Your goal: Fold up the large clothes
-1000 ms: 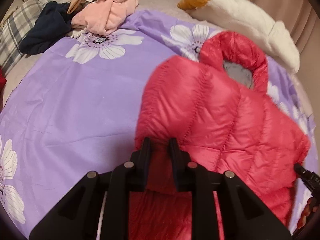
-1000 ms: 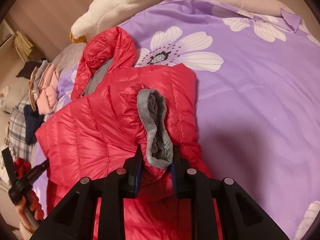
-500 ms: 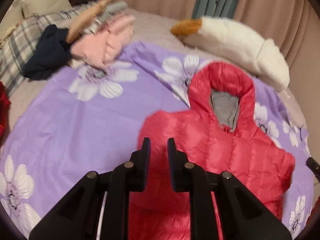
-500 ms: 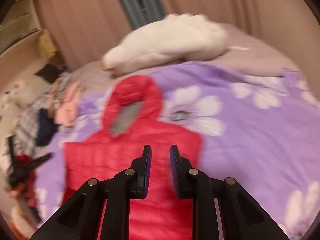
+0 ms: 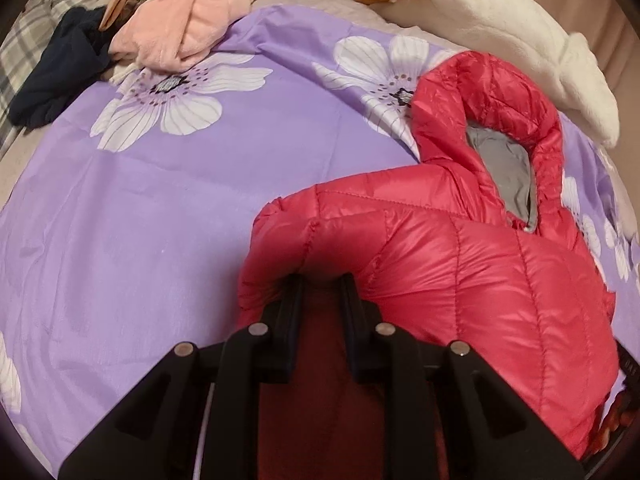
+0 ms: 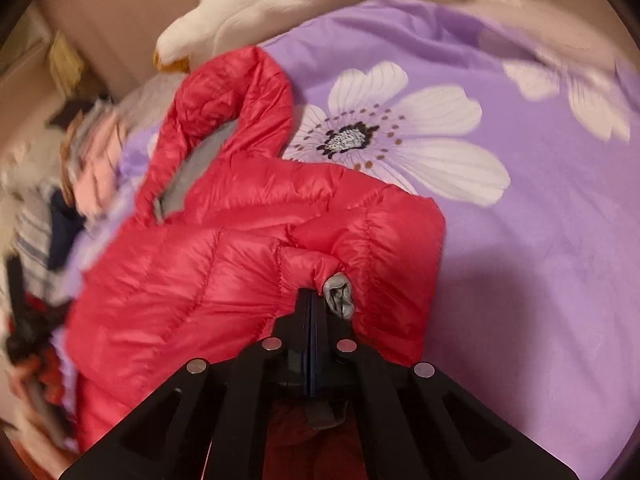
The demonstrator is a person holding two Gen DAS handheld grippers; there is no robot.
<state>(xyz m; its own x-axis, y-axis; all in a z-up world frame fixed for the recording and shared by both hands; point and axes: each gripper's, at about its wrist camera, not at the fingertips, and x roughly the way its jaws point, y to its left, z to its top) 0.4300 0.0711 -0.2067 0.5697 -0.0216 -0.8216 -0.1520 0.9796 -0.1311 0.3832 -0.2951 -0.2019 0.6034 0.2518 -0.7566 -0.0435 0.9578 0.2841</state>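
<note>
Purple floral bedsheet (image 5: pixel 168 216) — red jacket (image 5: pixel 460 272), clothes pile (image 5: pixel 188 28), plush (image 5: pixel 500 28).

Illumination is warm, indoor and moderately dim. Soft specular highlights sit on the red jacket (image 5: pixel 460 272). A diffuse shadow falls on the purple sheet (image 6: pixel 540 240) right of the jacket. Fisheye distortion bends both views, with dark vignetted corners. The left-wrist view is fairly sharp; the right-wrist view is motion-blurred, most strongly along its left edge.
</note>
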